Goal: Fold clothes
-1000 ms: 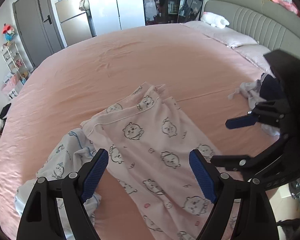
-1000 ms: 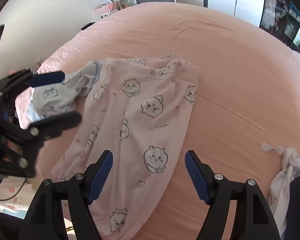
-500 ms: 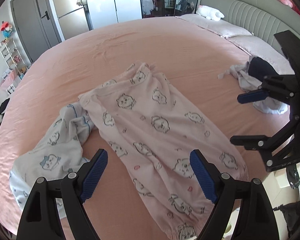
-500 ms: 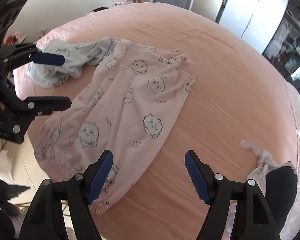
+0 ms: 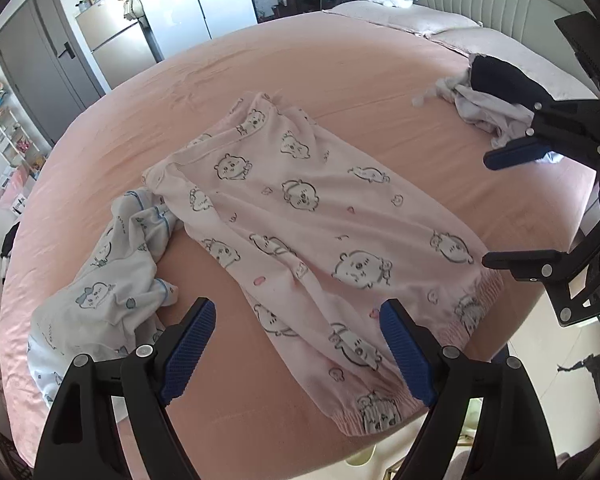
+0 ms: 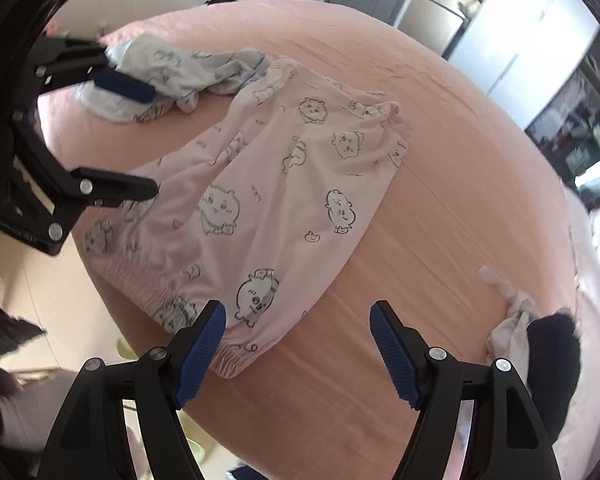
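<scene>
Left wrist view: pink pyjama trousers spread lengthwise near the bed foot edge, legs laid together, elastic cuffs right at that edge, waistband toward the middle of the bed. Blue-white pyjama top crumpled beside them toward the left corner, one corner touching or tucked under the waistband. Left claw spread wide, holding nothing, above the cuffs; right claw likewise spread and empty, beside the other cuff at the edge. Likely trouble: cuffs so close to the edge could slip over if nudged; pinching only the upper leg would split the layers and skew the fold; lifting the waistband could drag the top along. Dark and pale heap well apart, toward the pillows.
</scene>
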Motion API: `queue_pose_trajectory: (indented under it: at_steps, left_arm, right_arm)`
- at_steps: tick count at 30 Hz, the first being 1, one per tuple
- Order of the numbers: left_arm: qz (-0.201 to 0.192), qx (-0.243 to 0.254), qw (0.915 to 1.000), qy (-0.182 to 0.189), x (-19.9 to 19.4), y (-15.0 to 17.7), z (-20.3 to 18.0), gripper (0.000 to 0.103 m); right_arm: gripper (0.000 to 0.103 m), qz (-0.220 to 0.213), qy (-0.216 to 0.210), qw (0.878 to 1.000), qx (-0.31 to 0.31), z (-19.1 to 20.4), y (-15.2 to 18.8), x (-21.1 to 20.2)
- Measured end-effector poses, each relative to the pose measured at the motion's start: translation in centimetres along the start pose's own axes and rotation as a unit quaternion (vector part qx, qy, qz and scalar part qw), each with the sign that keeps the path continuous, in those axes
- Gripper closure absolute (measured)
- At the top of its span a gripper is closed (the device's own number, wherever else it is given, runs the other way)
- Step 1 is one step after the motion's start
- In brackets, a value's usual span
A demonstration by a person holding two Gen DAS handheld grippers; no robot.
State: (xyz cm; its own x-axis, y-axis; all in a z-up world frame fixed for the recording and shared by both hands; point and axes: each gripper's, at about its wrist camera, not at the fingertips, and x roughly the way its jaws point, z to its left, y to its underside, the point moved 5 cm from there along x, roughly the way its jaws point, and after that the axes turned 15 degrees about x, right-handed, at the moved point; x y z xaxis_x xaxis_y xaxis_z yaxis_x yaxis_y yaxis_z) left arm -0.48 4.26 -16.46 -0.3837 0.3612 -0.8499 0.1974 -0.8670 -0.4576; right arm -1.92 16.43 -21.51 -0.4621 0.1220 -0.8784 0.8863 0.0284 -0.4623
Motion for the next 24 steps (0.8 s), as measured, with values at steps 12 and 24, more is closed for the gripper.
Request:
queue_pose_trajectory:
  at_steps: [12, 24]
  left_arm:
    - [0.018, -0.013, 0.9997, 0.006, 0.7, 3.1, -0.7, 0.019]
    - [0.009, 0.035, 0.9993, -0.011, 0.3, 2.8, -2.2, 0.019]
  right_arm:
    - [0.029, -0.019, 0.047, 0.994, -0.098, 2.2, 2.1, 0.6]
    - [0.029, -0.020, 0.076, 0.981, -0.178, 3.9, 4.6, 1.8]
